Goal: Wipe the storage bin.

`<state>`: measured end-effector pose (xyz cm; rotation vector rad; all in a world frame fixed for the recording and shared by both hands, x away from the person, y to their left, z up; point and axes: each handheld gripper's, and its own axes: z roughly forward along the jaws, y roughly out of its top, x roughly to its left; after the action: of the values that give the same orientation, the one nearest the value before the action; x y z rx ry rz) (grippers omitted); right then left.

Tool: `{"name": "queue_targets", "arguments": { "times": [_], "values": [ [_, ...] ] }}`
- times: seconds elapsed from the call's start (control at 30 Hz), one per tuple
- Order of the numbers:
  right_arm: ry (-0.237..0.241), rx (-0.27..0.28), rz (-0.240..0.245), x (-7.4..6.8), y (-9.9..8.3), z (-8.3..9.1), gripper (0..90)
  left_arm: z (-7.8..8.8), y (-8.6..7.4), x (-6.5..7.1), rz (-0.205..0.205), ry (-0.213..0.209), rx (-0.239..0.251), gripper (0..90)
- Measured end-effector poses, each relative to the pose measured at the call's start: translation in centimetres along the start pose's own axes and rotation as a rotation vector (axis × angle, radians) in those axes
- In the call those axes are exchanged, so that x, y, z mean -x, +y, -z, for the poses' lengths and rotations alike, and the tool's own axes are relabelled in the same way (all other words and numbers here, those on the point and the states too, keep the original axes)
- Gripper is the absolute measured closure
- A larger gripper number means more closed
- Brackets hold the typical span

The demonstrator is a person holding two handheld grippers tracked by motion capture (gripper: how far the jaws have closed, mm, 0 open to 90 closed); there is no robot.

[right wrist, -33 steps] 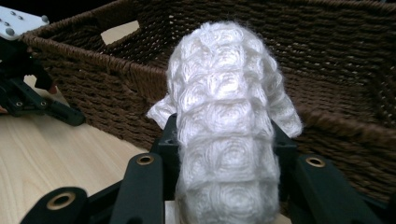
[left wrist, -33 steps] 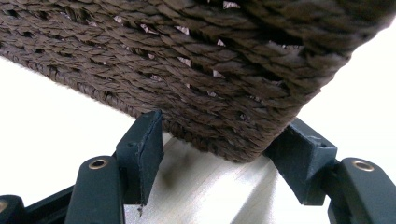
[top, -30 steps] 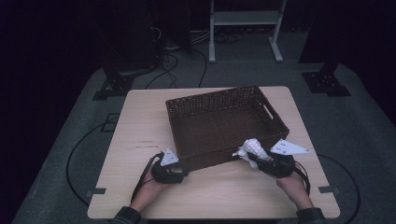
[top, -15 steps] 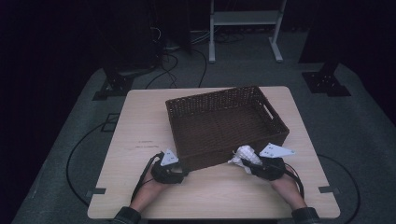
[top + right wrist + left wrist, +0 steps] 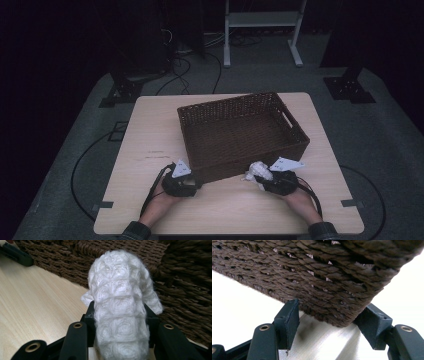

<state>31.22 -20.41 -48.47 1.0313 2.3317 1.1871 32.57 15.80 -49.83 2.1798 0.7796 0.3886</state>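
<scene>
A dark brown woven basket (image 5: 226, 161) stands on the light wooden table (image 5: 150, 130). My left gripper (image 5: 194, 181) is at the basket's near left corner (image 5: 312, 270). That corner sits between the jaws of the left gripper (image 5: 330, 312), and both pads touch the weave. My right gripper (image 5: 261, 179) is in front of the basket's near wall (image 5: 187, 302), low over the table. The right gripper (image 5: 120, 315) is shut on a white knitted cloth (image 5: 120, 290), which bulges out past the fingertips. From above, the cloth (image 5: 259, 171) lies just outside the basket wall.
The person's forearms come in over the table's near edge. Bare tabletop lies to the left of the basket and along the front. Beyond the table, black stand bases (image 5: 122, 92), cables (image 5: 190, 65) and a white frame (image 5: 262, 20) stand on the dark floor.
My right gripper has come down and a little to the left with the white cloth, closer to the tabletop in front of the basket. The left gripper has stayed at the corner.
</scene>
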Motion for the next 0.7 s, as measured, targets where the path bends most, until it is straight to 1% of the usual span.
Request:
{"name": "queue_targets", "arguments": {
  "times": [0.17,0.23,0.3,0.33,0.47,0.53,0.7],
  "values": [
    [-0.004,0.008,0.004,-0.2,0.2,0.3,59.7,0.0,0.0,0.0,0.0,0.0,0.0,35.7],
    [-0.003,0.028,0.003,-0.3,0.4,0.7,59.7,0.0,0.0,0.0,-0.001,0.0,0.0,35.7],
    [-0.003,0.036,0.002,-0.4,0.6,1.0,59.7,0.0,0.0,0.0,-0.001,0.0,0.0,35.7],
    [-0.002,0.069,0.005,-0.5,1.2,1.7,59.7,0.0,0.0,0.0,0.0,0.0,0.0,35.7],
    [-0.007,0.095,0.011,-0.6,1.8,2.5,59.7,0.0,0.0,0.0,0.0,0.0,0.0,35.7],
    [-0.002,0.109,0.006,-0.6,2.0,2.9,59.7,0.0,0.0,0.0,0.0,0.0,0.0,35.7],
    [-0.002,0.137,0.018,-0.8,2.7,3.6,59.7,0.0,0.0,0.0,0.0,0.0,0.0,35.7]
  ]
}}
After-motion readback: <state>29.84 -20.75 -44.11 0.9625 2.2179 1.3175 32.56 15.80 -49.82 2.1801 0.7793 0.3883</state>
